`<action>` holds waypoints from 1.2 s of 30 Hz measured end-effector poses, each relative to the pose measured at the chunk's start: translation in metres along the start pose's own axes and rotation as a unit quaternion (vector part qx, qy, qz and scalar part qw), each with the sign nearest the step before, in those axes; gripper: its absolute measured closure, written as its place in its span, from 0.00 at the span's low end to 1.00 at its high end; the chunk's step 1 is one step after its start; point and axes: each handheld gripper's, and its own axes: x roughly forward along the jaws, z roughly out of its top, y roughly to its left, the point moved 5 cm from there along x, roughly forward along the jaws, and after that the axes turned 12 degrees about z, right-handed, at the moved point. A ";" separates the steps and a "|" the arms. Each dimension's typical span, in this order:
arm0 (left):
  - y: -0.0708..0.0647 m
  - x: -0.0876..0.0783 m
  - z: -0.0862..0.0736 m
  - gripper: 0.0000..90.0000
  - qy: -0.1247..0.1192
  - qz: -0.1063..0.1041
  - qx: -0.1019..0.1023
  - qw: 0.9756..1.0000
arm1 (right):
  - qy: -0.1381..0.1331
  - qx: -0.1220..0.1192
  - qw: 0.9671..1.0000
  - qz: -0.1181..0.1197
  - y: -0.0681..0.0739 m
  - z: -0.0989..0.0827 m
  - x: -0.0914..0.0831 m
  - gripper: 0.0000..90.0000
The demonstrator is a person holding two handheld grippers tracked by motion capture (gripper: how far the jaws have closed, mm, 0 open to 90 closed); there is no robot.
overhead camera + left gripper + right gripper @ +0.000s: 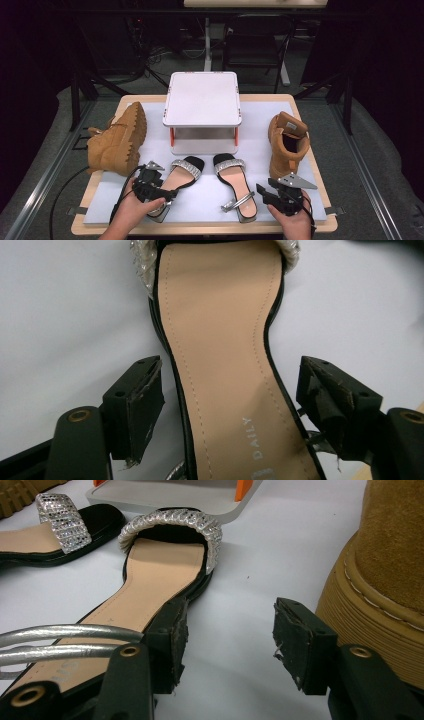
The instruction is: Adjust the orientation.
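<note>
Two black sandals with silver straps lie side by side on the white mat (200, 202). My left gripper (167, 192) is over the heel end of the left sandal (182, 172). In the left gripper view its jaws (230, 400) stand wide on either side of the tan insole (225, 365), and the pads do not touch it. My right gripper (265, 195) rests just right of the right sandal (235, 182). It is open, and between its pads (227, 640) there is only bare mat. The right sandal (160, 575) has its silver ankle strap by the left jaw.
A tan boot (117, 142) lies on its side at the left. A second tan boot (287, 142) stands upright at the right, close beside my right gripper's outer jaw (385, 580). A white raised stand (202, 97) with orange legs sits behind the sandals.
</note>
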 end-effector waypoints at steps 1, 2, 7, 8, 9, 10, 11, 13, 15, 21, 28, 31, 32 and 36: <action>0.000 0.001 0.000 0.30 0.003 0.002 -0.001 1.000 | 0.000 0.000 1.000 0.000 0.000 0.000 0.000 0.53; 0.000 0.002 0.000 0.31 0.007 0.004 0.000 1.000 | 0.000 0.000 1.000 0.000 0.000 0.000 0.000 0.53; -0.002 0.006 0.001 0.37 0.012 -0.002 -0.002 1.000 | 0.001 0.000 1.000 0.001 0.000 0.000 0.000 0.53; -0.002 0.006 0.001 0.38 0.014 0.000 -0.001 1.000 | 0.001 0.000 1.000 0.000 0.000 0.000 0.000 0.53; -0.002 0.006 0.001 0.38 0.017 0.001 -0.002 1.000 | 0.001 0.000 1.000 0.001 0.000 0.000 0.000 0.53; -0.002 0.006 0.002 0.38 0.018 0.001 -0.002 1.000 | 0.001 0.000 1.000 0.001 0.000 0.000 0.000 0.53; -0.002 0.006 0.002 0.38 0.019 0.001 -0.002 1.000 | 0.001 0.000 1.000 0.001 0.000 0.000 0.000 0.53; -0.002 0.006 0.002 0.39 0.019 0.002 -0.004 1.000 | 0.001 0.000 1.000 0.001 0.000 0.000 0.000 0.53; -0.003 0.006 0.002 0.39 0.023 0.006 -0.006 1.000 | 0.001 0.001 1.000 0.000 0.000 0.000 0.000 0.53; -0.006 0.007 0.006 0.40 0.040 0.028 0.007 0.999 | 0.002 -0.001 1.000 0.002 0.001 0.000 0.002 0.53; -0.005 0.009 0.007 0.40 0.042 0.028 0.001 0.999 | 0.002 0.001 1.000 0.001 0.000 0.000 0.001 0.53; -0.005 0.009 0.007 0.40 0.044 0.029 0.002 0.999 | 0.001 0.000 1.000 0.002 0.001 0.000 0.001 0.52; -0.005 0.009 0.007 0.40 0.044 0.029 0.002 0.999 | 0.001 0.000 1.000 0.002 0.001 0.000 0.001 0.52; -0.005 0.010 0.007 0.41 0.042 0.028 -0.004 0.999 | 0.002 0.000 1.000 0.003 0.001 0.000 0.001 0.52</action>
